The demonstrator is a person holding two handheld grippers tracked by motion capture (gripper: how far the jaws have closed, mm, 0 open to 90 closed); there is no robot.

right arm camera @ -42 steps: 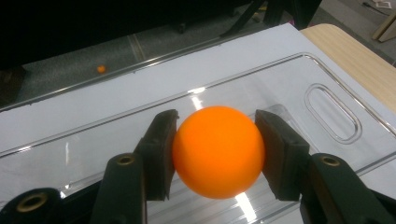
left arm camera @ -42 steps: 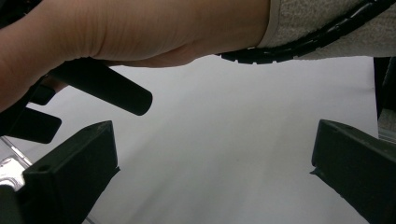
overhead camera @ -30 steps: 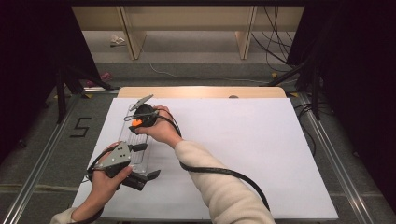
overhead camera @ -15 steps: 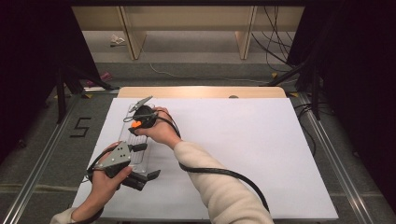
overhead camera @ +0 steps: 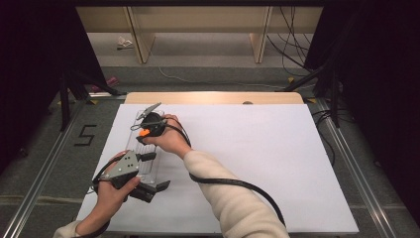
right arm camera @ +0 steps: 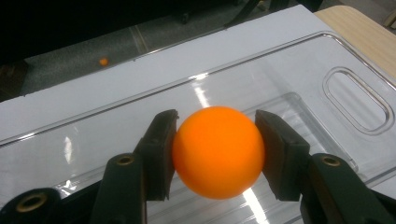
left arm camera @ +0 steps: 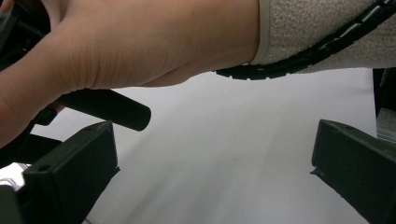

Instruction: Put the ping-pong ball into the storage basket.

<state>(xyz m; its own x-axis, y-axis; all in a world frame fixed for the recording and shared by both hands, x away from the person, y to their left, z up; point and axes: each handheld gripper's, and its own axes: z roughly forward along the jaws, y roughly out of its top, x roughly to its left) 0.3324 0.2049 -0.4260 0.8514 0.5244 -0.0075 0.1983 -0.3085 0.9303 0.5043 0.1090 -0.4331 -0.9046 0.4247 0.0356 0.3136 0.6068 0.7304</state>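
Orange and smooth, the ball (right arm camera: 218,151) sits clamped at its widest part in my right tool (right arm camera: 217,154), over the clear plastic tray (right arm camera: 289,84) at the far left of the white worktop (overhead camera: 277,163). I judge it light, hollow and slick, so it could squirt out unless the pads stay square across the middle. My left tool (left arm camera: 210,172) stands wide, gripping nothing, near the tray's near end. My right wrist (left arm camera: 140,42) hides the tray from that side, and glare blurs its compartments.
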